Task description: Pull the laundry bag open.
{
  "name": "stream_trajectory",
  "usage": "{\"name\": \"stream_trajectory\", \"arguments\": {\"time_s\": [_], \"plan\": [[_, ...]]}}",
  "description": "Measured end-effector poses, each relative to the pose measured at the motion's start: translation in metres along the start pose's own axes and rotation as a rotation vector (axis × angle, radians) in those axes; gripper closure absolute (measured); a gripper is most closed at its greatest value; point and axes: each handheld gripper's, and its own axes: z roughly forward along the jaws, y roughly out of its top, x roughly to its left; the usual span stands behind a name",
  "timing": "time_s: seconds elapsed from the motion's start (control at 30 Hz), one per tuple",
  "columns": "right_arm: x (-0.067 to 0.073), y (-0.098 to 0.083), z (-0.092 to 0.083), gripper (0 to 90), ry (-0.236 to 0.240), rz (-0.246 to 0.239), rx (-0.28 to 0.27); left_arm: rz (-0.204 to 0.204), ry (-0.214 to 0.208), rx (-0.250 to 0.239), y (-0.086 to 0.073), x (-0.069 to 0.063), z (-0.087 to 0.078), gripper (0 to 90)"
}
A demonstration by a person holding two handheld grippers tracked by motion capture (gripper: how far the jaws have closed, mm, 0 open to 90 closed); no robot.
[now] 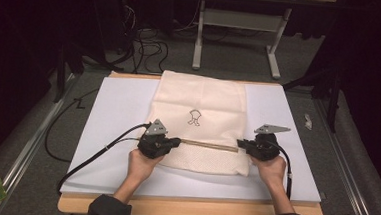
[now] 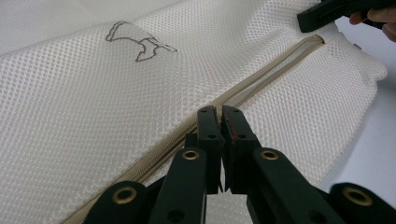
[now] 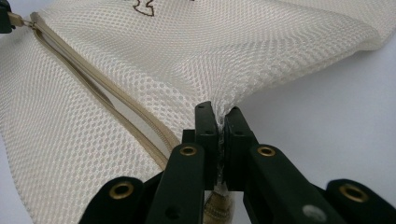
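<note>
- Here, a cream mesh laundry bag (image 1: 197, 123) is lying flat on a white sheet (image 1: 113, 108) covering the wooden table (image 1: 187, 209), reaching from the sheet's far edge toward the person.
- At the left, the left gripper (image 1: 174, 142) is resting at the bag's left edge, on the left end of the beige zipper (image 1: 208, 145); the person's left hand (image 1: 142, 163) is holding it from below.
- In the left gripper view, its jaws are sitting pressed together right on the zipper line (image 2: 261, 77), with something small and red showing between them; whether they are pinching the zipper pull is not clear.
- In the middle, a small outlined emblem (image 1: 194, 117) is showing on the mesh above the zipper, which is lying partly open.
- At the right, the right gripper (image 1: 240, 143) is sitting at the zipper's right end, with the right hand (image 1: 271, 168) behind it.
- In the right gripper view, its jaws are clamping a bunched fold of mesh (image 3: 219, 109) beside the zipper's end, and the fabric is puckering toward them.
</note>
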Motion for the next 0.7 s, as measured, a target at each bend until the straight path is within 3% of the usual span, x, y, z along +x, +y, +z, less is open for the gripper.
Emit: {"name": "stream_trajectory", "arguments": {"time_s": [0.4, 0.7], "plan": [[0.001, 0.003, 0.000, 88.1, -0.012, -0.028, 0.014, -0.008, 0.018, -0.016, -0.003, 0.005, -0.010, 87.0], [0.000, 0.005, 0.000, 88.1, -0.021, -0.036, 0.020, -0.043, 0.028, -0.037, -0.008, 0.013, -0.018, 87.0]]}}
